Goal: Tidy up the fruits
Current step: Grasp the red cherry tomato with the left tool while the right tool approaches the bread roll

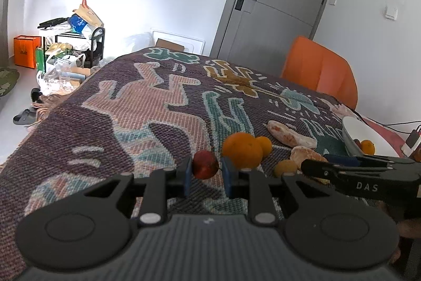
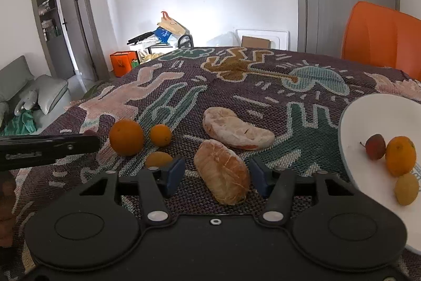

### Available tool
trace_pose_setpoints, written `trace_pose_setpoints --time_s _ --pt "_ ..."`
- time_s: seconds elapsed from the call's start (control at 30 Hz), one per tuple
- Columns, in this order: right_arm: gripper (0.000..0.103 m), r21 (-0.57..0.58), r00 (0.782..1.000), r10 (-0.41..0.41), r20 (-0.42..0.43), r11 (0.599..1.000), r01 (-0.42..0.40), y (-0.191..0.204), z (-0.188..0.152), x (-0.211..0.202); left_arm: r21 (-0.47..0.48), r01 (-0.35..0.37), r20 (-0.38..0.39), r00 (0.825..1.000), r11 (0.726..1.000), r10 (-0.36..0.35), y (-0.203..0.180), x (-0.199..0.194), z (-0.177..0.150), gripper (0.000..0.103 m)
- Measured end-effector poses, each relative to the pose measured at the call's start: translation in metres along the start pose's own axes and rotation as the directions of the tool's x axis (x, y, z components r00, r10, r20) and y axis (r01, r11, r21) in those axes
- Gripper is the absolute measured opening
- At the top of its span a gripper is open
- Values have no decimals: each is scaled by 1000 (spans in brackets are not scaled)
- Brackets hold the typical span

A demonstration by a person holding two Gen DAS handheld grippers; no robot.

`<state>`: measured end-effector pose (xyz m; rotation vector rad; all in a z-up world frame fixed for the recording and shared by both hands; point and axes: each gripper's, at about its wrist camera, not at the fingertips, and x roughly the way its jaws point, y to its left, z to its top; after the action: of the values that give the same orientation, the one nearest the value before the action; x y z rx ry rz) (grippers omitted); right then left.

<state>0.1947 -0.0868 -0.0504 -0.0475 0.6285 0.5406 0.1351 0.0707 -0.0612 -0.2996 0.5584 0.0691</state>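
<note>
While both tools work over the patterned woven cloth on the counter, the count runs so:

Left hand-held gripper: pinching one small red round fruit between its blue pads.
Right hand-held gripper: spread, straddling one peeled pale-orange citrus piece; pads not touching it.
Peeled citrus pieces: two, the second lying just behind the first.
Loose fruit on cloth: one large orange, one small orange, one small yellow-orange fruit.
White round plate: three fruits — one red, one orange, one yellow.
</note>
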Motion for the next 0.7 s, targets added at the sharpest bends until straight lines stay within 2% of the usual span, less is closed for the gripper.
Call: trace_pose_setpoints --time_s 0.33,0.7 --pt "52 5 999 39 -22 999 -39 10 -7 -12 -12 4 6 1000 1000 -4 4 -8 -3 23" --pt "52 -46 999 -39 -25 998 37 15 -4 3 -25 14 13 1000 1000 -14 10 -12 -1 23"
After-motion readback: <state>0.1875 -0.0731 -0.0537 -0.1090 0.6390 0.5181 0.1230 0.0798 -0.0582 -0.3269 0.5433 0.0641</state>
